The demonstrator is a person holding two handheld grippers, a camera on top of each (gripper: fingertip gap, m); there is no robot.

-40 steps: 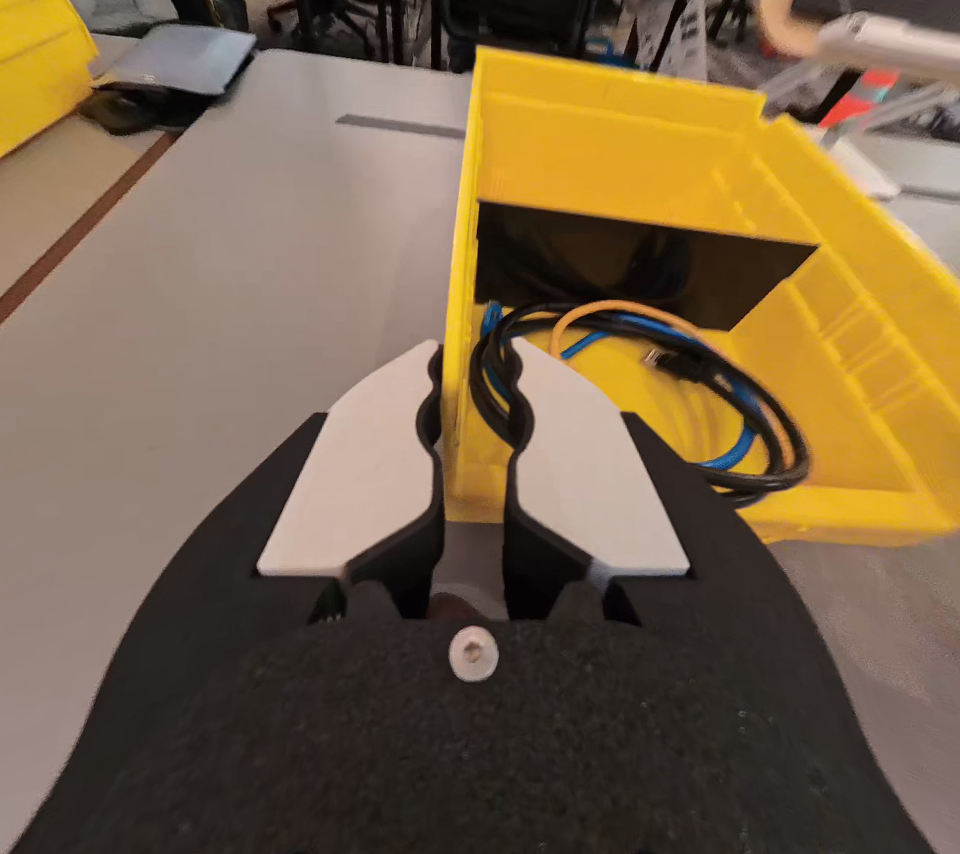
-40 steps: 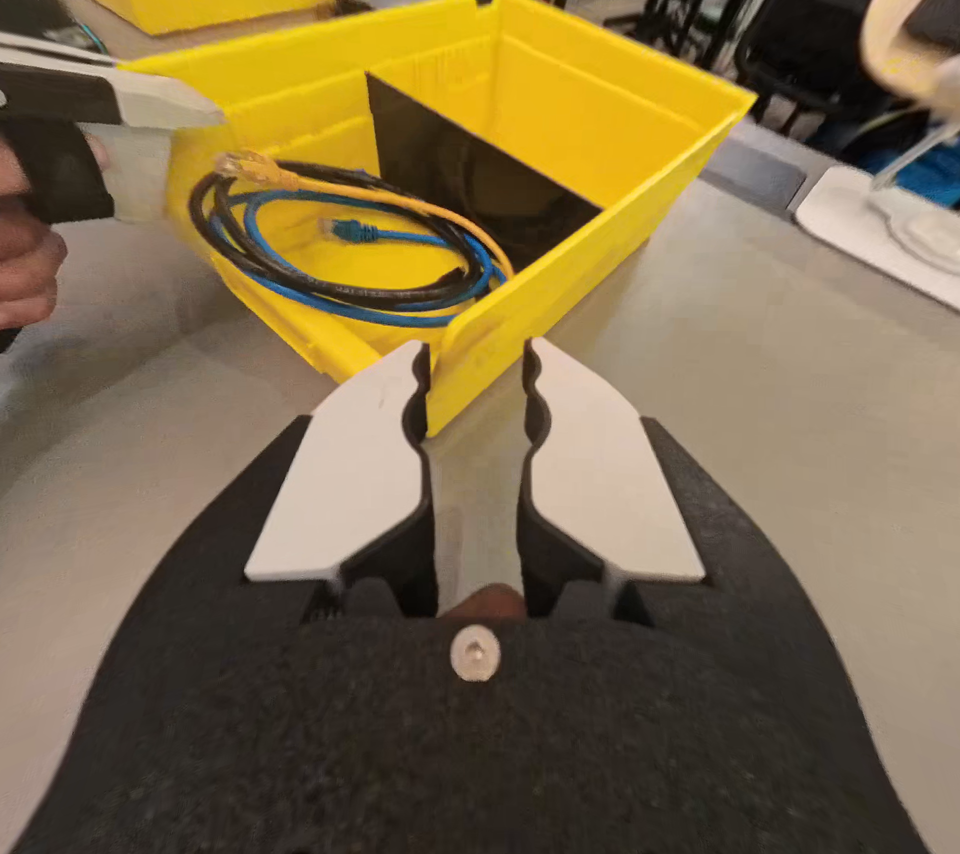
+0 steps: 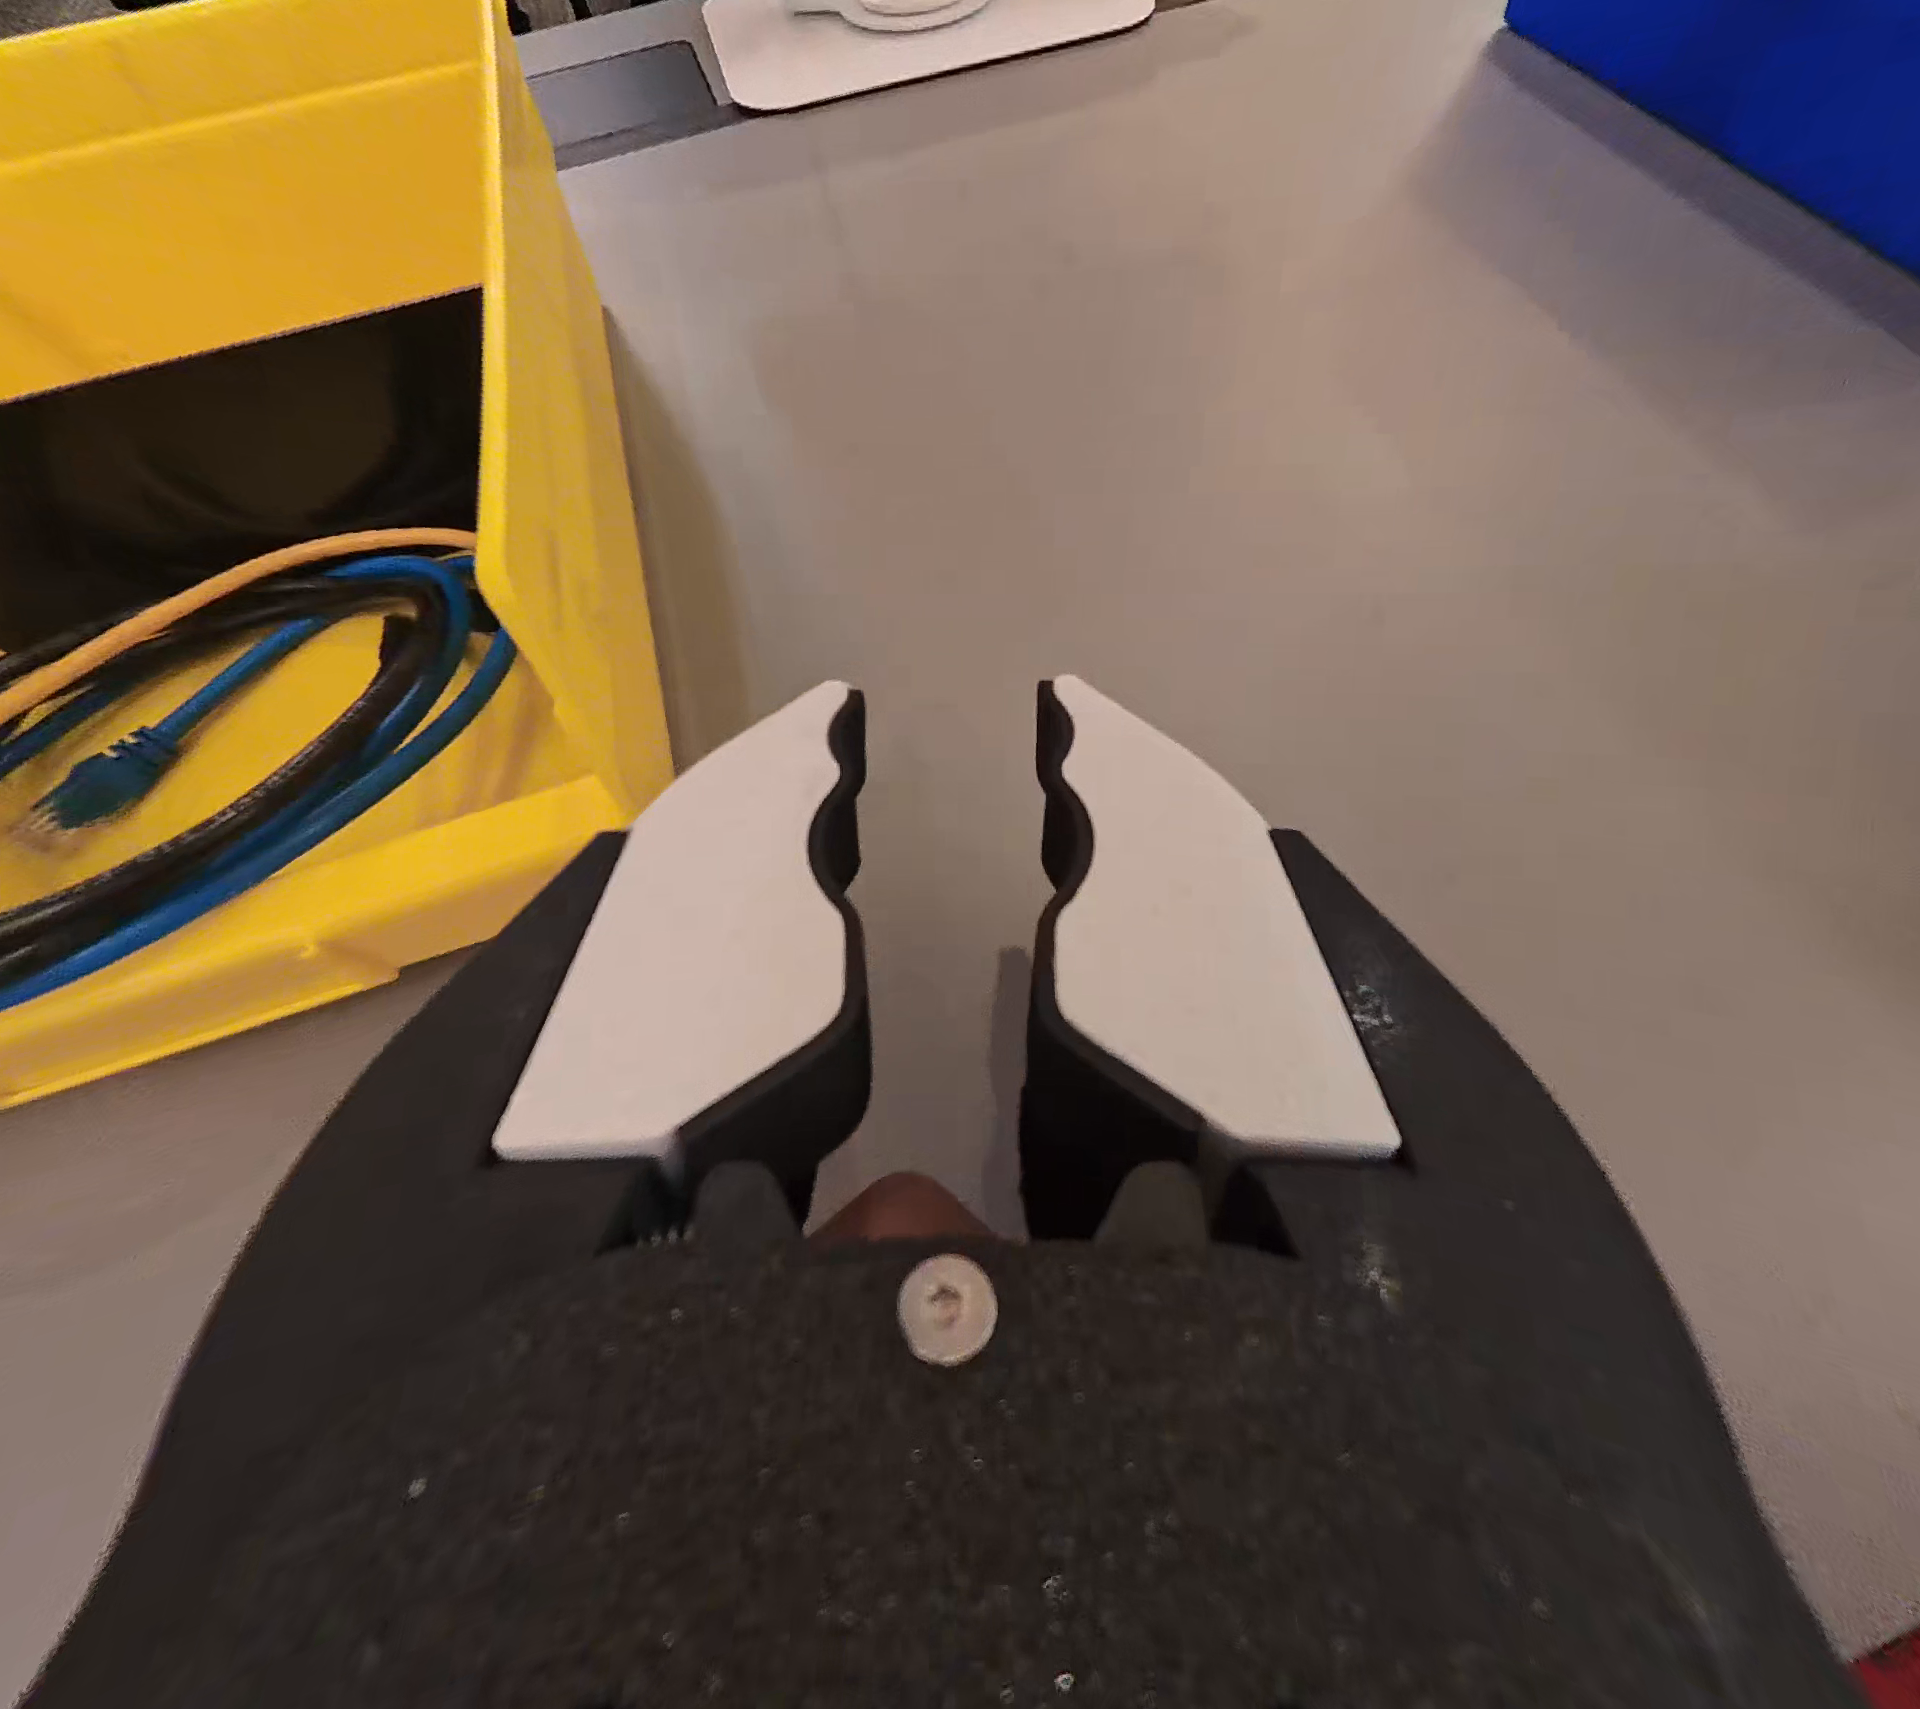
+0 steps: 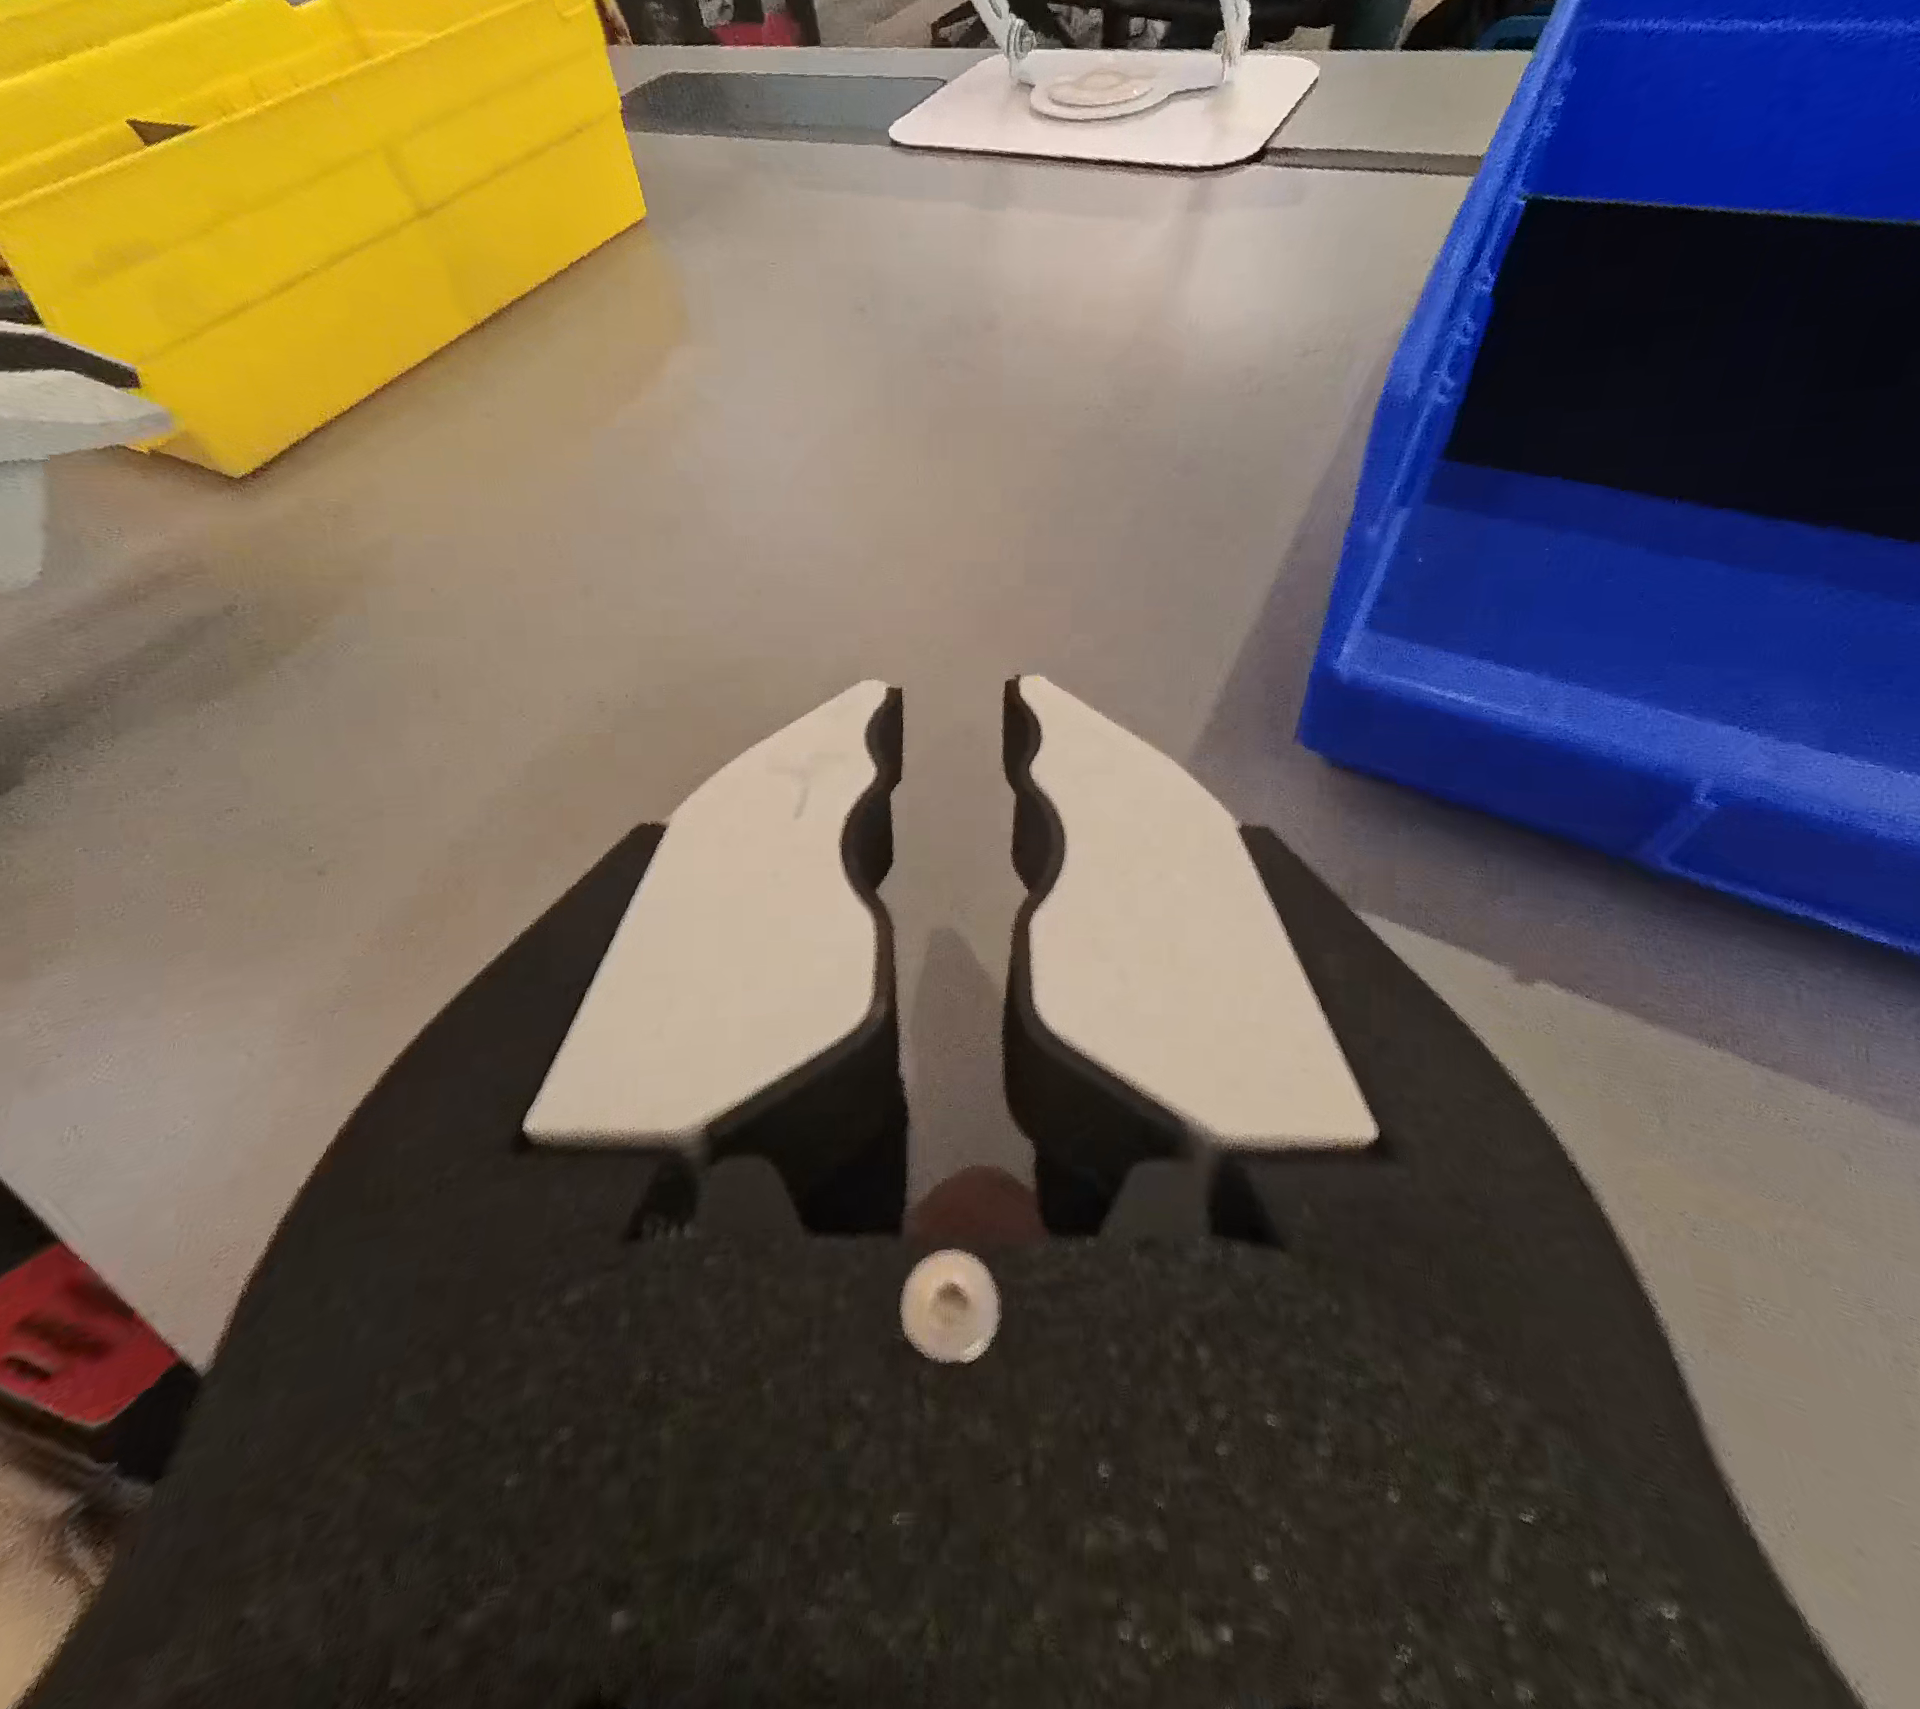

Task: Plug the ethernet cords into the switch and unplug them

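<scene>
In my left wrist view, the left gripper (image 3: 948,703) holds nothing, its fingers parted over bare grey bench (image 3: 1195,412). The ethernet cords (image 3: 260,755) lie coiled inside the yellow bin (image 3: 551,371) at left.

In my right wrist view, the right gripper (image 4: 951,698) is empty, fingers narrowly parted; a blue bin (image 4: 1621,620) sits at right.
</scene>
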